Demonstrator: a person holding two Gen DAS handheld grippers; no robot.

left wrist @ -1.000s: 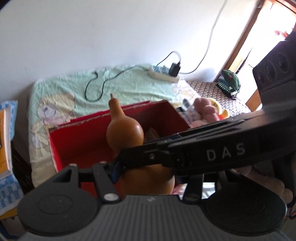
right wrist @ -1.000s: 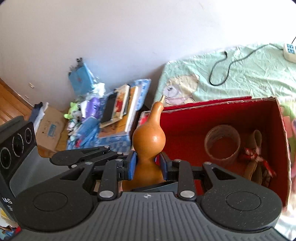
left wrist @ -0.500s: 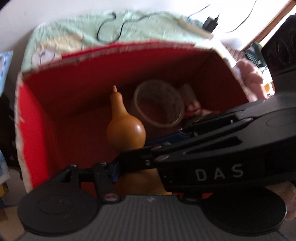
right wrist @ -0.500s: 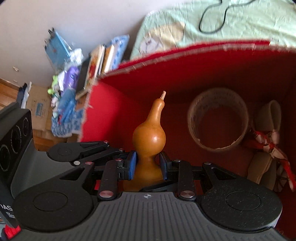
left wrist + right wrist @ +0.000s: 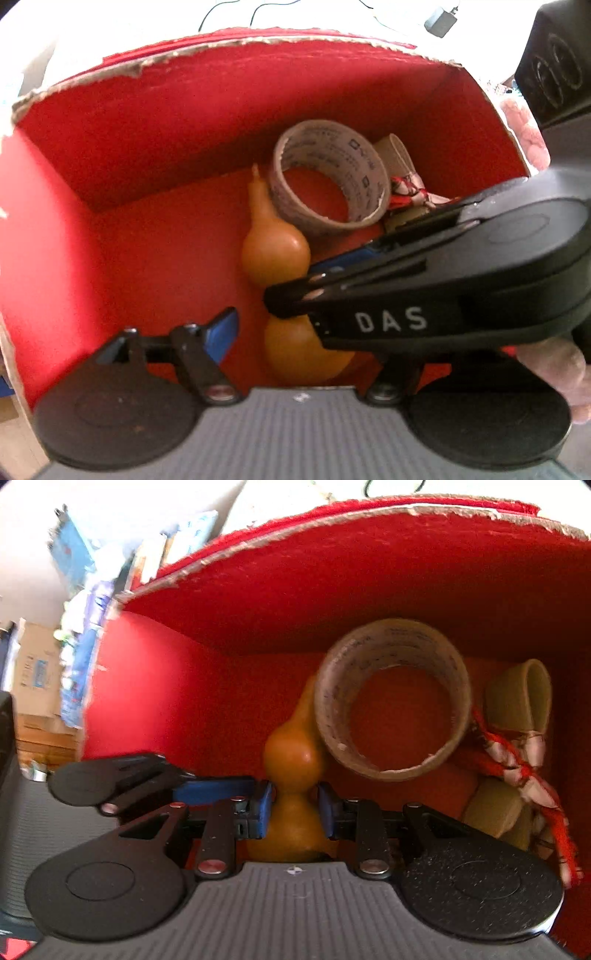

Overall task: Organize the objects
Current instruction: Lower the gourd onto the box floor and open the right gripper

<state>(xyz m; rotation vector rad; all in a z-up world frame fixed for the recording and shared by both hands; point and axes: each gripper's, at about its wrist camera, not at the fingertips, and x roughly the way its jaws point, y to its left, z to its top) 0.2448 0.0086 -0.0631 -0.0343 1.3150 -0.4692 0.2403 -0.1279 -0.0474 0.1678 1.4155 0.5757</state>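
Observation:
An orange-brown gourd (image 5: 275,254) is down inside the red cardboard box (image 5: 147,122), its neck leaning against a roll of tape (image 5: 328,181). In the right wrist view my right gripper (image 5: 295,808) is shut on the waist of the gourd (image 5: 291,753), a blue pad on each side. In the left wrist view my left gripper (image 5: 295,332) stands open: its left blue pad (image 5: 221,328) is clear of the gourd, and its other finger is hidden behind the black body of the right gripper (image 5: 424,288).
A beige object tied with red and white ribbon (image 5: 517,709) lies at the box's right end beside the tape roll (image 5: 391,701). The left half of the box floor (image 5: 159,258) is bare. Books and clutter (image 5: 81,602) lie outside, left of the box.
Both grippers have gone down into the box with the gourd, which now rests against the tape roll. The left gripper's pad has come off the gourd.

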